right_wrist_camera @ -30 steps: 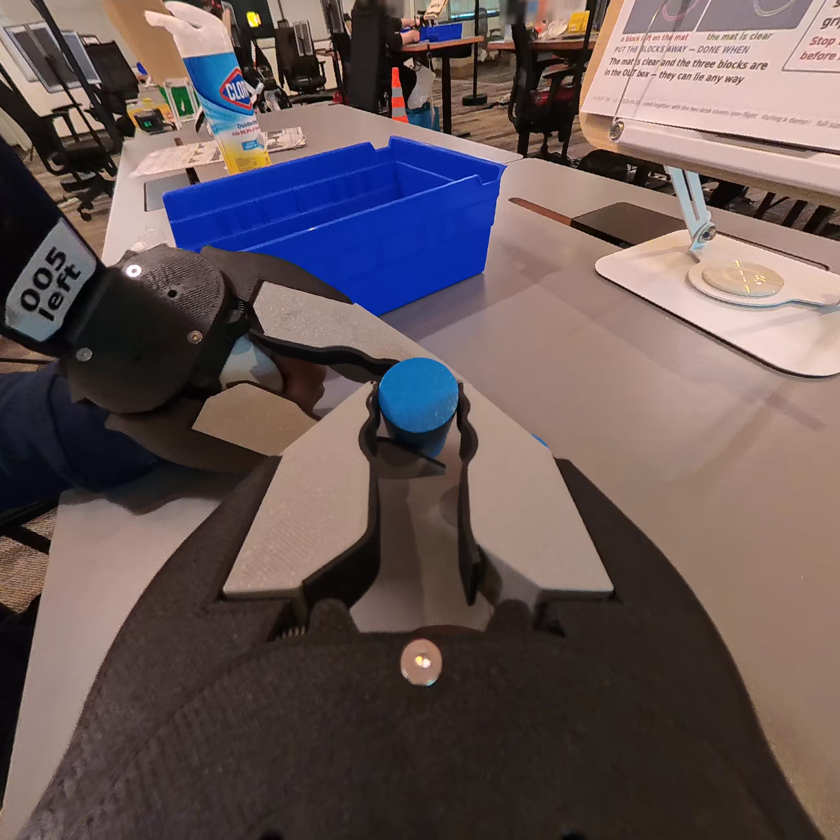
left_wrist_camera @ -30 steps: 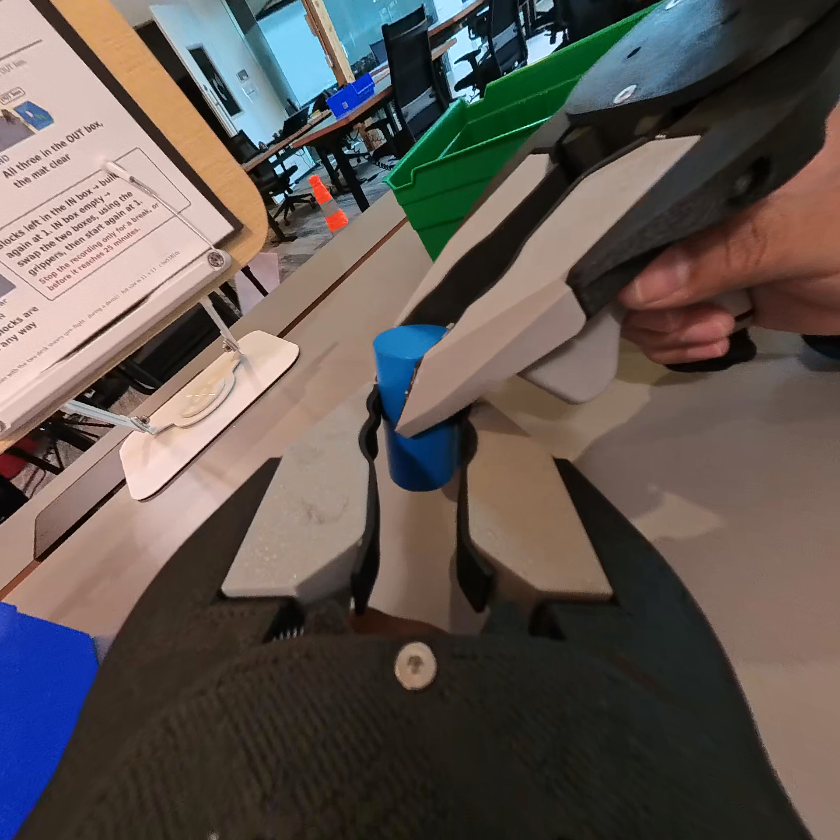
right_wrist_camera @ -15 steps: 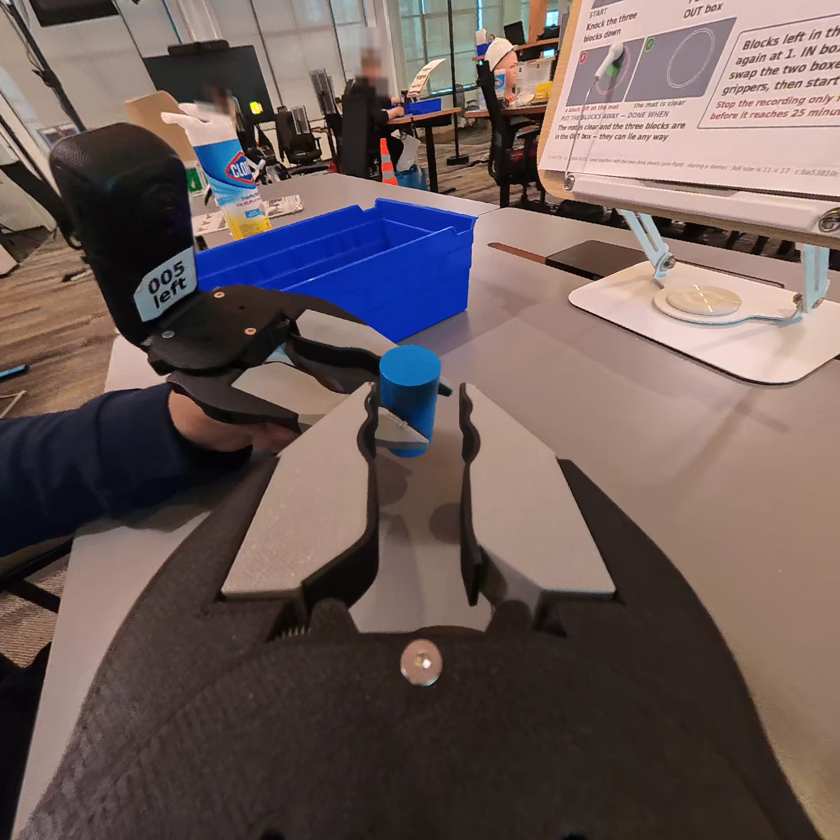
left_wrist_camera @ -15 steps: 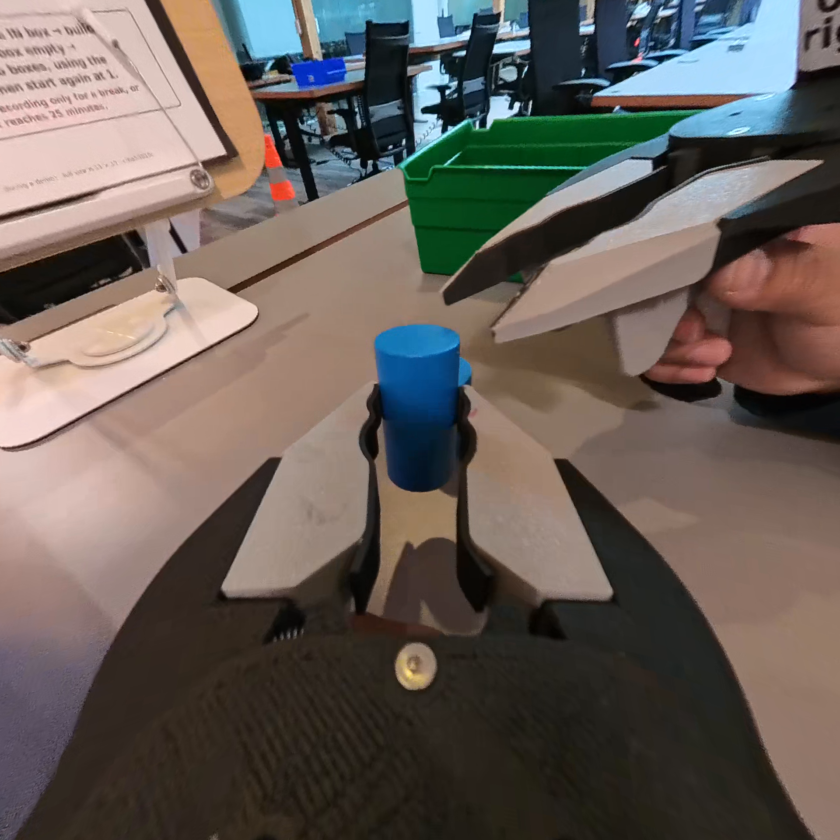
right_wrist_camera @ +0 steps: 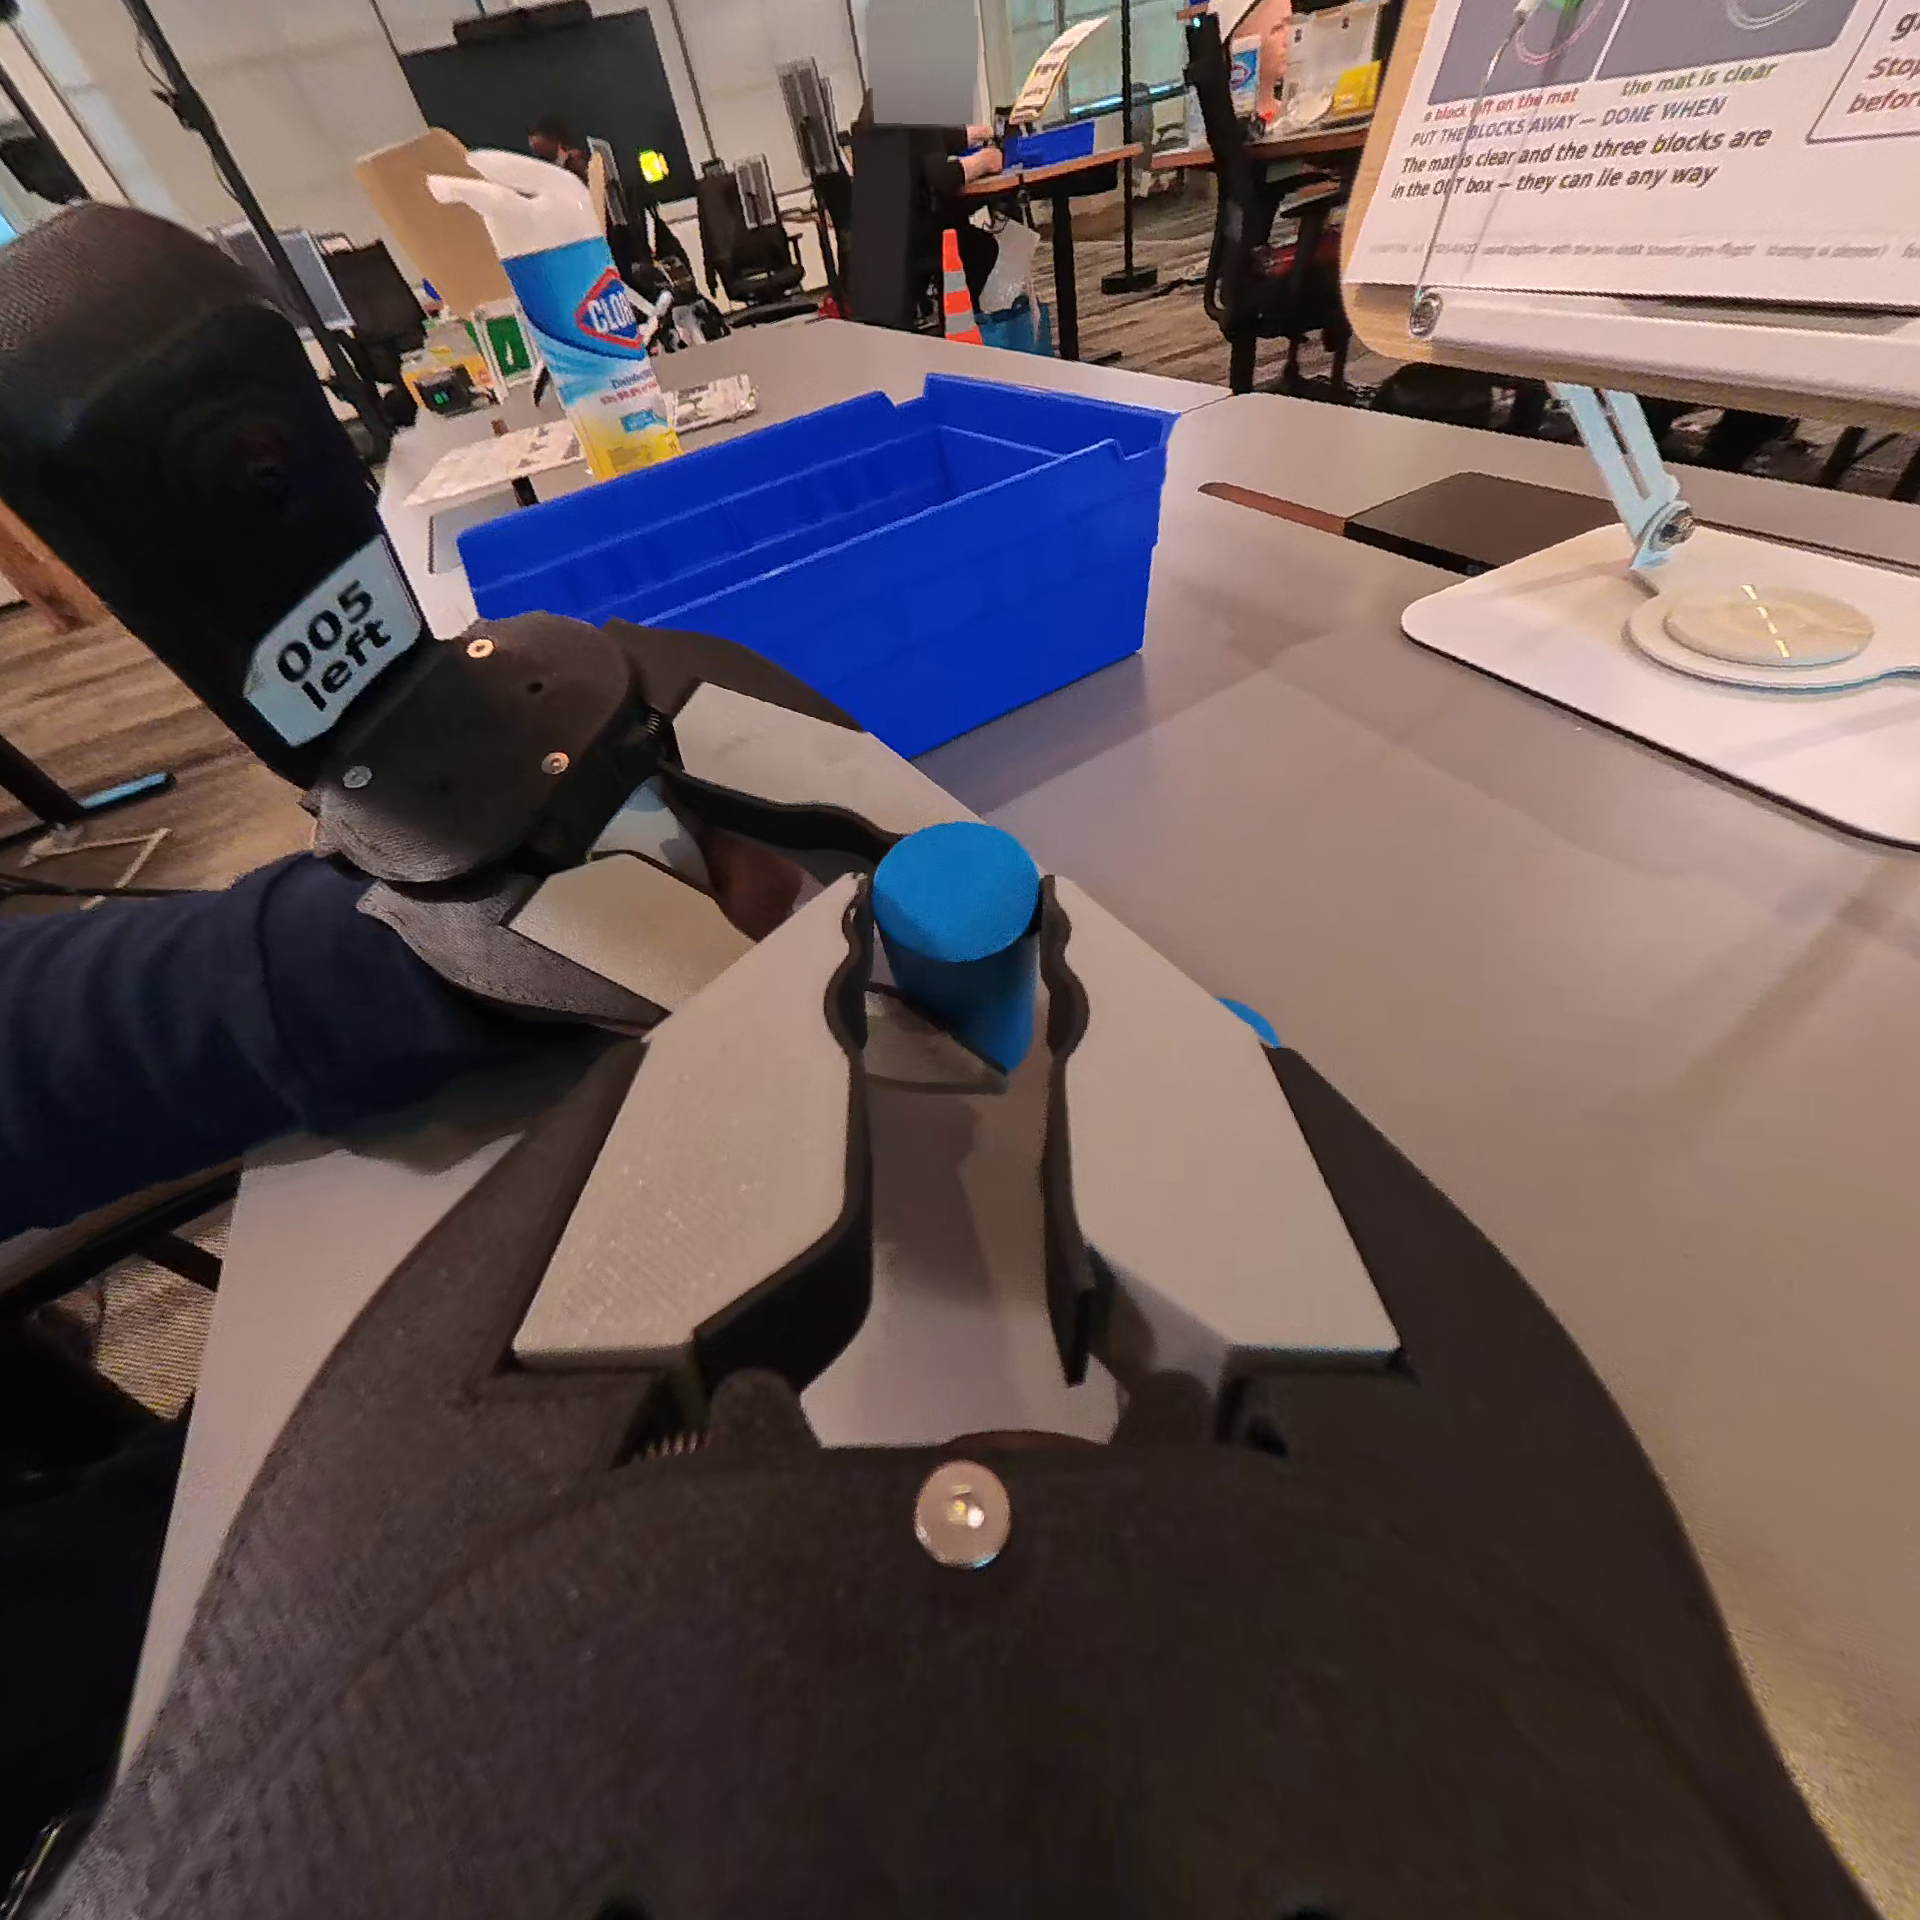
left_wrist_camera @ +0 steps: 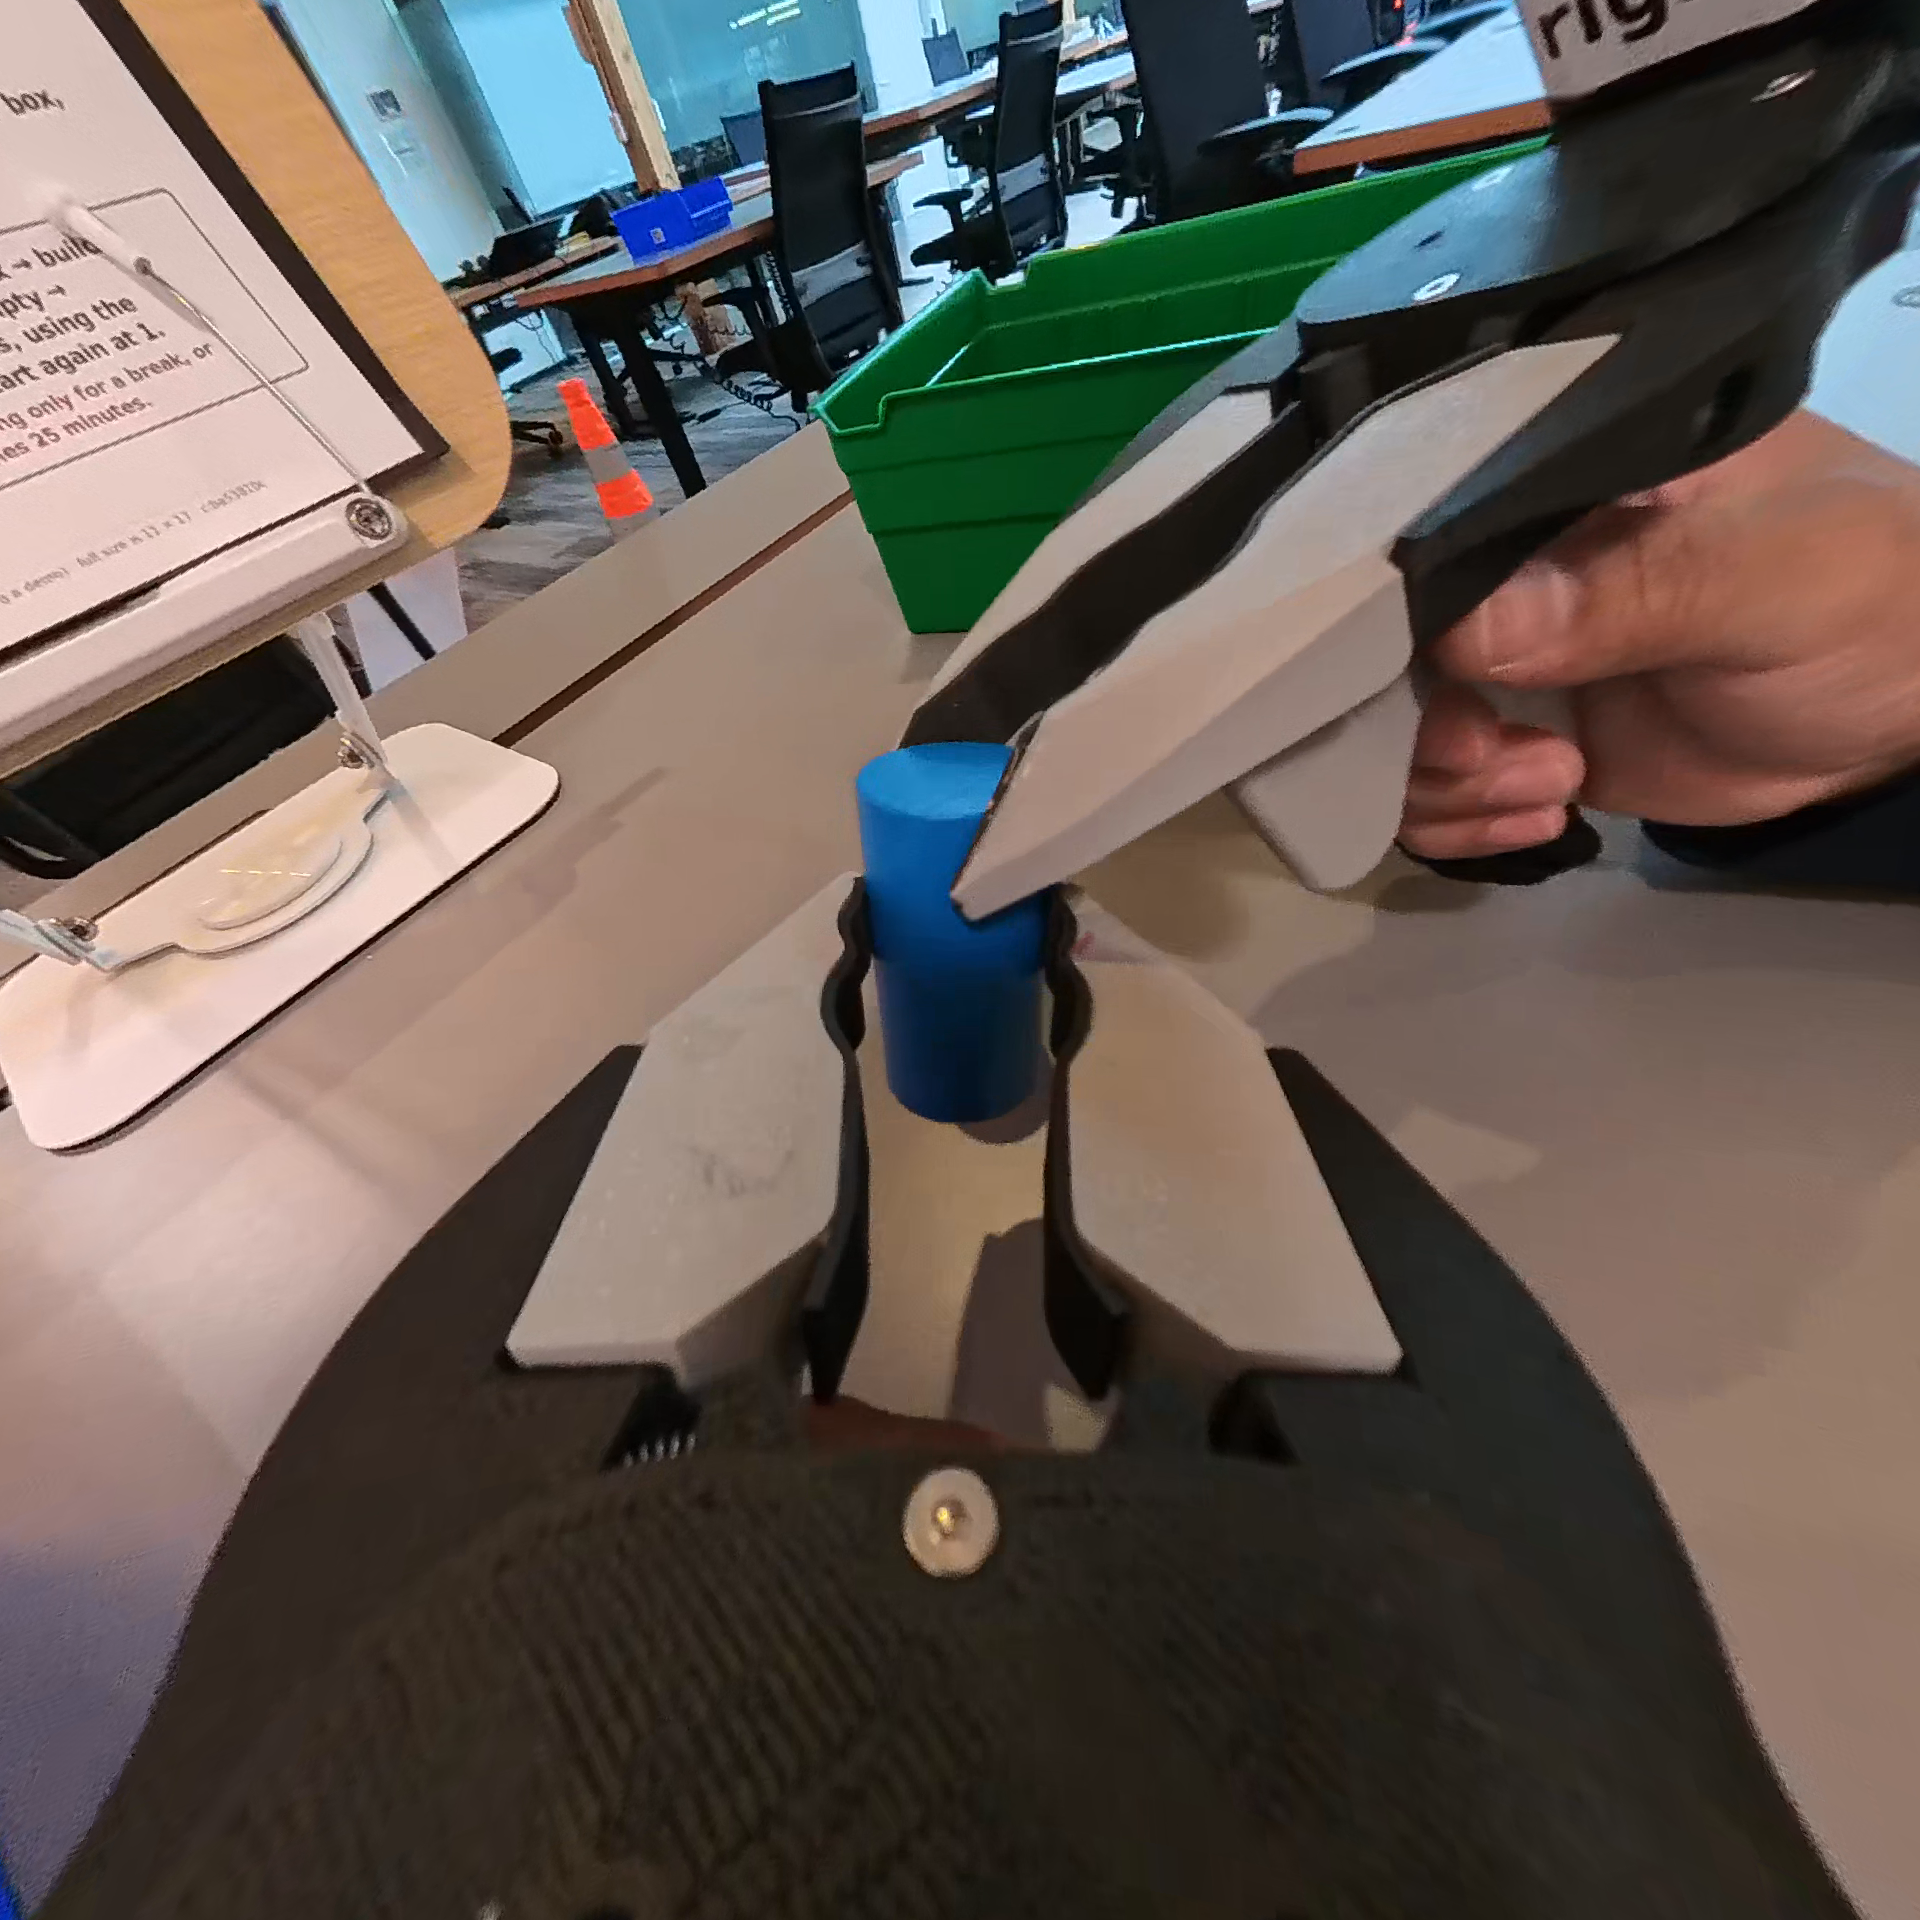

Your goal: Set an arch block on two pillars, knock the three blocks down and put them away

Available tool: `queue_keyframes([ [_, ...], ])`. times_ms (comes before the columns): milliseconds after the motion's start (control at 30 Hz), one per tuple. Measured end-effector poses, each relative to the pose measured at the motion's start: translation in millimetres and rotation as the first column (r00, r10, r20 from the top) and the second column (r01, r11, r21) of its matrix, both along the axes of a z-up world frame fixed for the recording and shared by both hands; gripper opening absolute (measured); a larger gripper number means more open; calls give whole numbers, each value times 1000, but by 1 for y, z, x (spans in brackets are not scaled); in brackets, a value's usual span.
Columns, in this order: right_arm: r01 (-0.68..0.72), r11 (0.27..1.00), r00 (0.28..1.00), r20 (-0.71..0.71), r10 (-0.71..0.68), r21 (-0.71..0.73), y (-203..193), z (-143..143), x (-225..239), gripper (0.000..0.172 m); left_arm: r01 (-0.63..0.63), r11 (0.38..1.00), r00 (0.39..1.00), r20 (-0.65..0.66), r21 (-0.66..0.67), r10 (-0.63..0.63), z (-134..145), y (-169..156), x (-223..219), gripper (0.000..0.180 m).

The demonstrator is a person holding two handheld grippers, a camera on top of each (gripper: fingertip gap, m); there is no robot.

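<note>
Both grippers clamp one upright blue cylinder block [left_wrist_camera: 951, 940] above the grey table [left_wrist_camera: 1558, 1091]: the left gripper [left_wrist_camera: 954, 961] pinches its middle, pads pressed on both sides, while the right gripper [right_wrist_camera: 956, 961] grips its upper part; green bin [left_wrist_camera: 1039, 457] sits behind, blue bin [right_wrist_camera: 883, 561] beside

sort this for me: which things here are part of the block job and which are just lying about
Job: blue cylinder block, gripped by left gripper and right gripper; second blue block; blue bin; green bin; instruction stand.

Lying about: spray bottle, papers, orange cone.
</note>
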State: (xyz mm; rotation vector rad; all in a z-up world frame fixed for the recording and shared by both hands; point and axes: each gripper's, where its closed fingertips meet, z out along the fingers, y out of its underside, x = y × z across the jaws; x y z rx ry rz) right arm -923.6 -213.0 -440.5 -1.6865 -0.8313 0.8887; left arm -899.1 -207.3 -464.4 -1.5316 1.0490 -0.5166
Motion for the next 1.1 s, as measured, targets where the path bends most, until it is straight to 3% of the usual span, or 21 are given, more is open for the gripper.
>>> queue_keyframes([
  [433, 4, 1000, 999, 37, -5, 21, -1, -1, 0, 29, -15, 1000, 1000, 11, 9, 15, 3, -3, 6, 31],
  [567, 35, 996, 999, 1, -36, 87, 1, 17, 12, 30, -19, 999, 999, 33, 43, 17, 10, -4, 3, 30],
  [733, 168, 980, 985, -41, -165, 102, 19, 34, 56, 30, -60, 998, 997, 40, -37, 62, 4, 8, -8, 38],
  [900, 255, 967, 964, 73, -256, 22, 37, 6, 85, 30, -100, 987, 994, -46, -128, 95, -19, 19, -11, 44],
  [1100, 210, 976, 961, 195, -194, -65, 41, -35, 75, 30, -20, 973, 996, -86, -229, 0, -32, 27, 1, 47],
])
